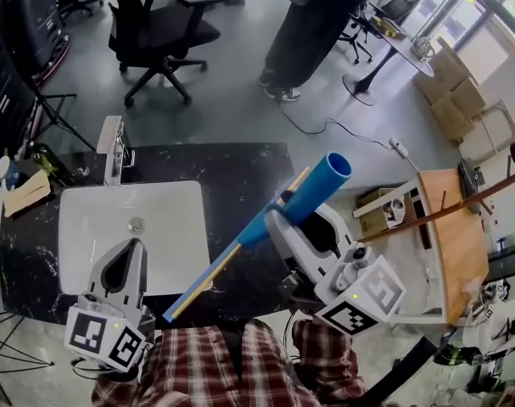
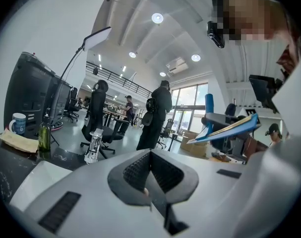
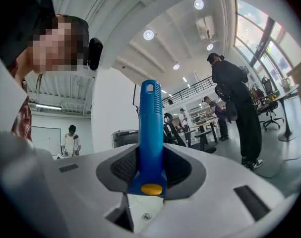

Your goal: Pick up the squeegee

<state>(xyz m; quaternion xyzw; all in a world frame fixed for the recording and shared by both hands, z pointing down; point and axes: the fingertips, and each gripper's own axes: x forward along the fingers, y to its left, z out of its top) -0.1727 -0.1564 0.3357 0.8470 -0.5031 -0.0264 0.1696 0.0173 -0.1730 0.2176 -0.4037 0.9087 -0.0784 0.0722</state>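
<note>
The squeegee (image 1: 255, 230) has a thick blue handle (image 1: 321, 185) and a long blue blade with a yellow edge (image 1: 198, 291). It hangs tilted in the air over the black counter's front edge. My right gripper (image 1: 282, 216) is shut on the handle. In the right gripper view the handle (image 3: 150, 128) stands upright between the pads (image 3: 177, 170). My left gripper (image 1: 127, 259) is over the sink's front rim, shut with nothing in it. From the left gripper view (image 2: 150, 168) the squeegee (image 2: 229, 128) shows at the right.
A white sink basin (image 1: 96, 227) with a chrome faucet (image 1: 113, 147) is set in the black counter (image 1: 240, 176). A bottle (image 1: 49, 164) and a mug (image 1: 8, 173) stand at its left end. A wooden table (image 1: 450, 244) stands to the right. Behind are an office chair (image 1: 159, 32) and a standing person (image 1: 312, 24).
</note>
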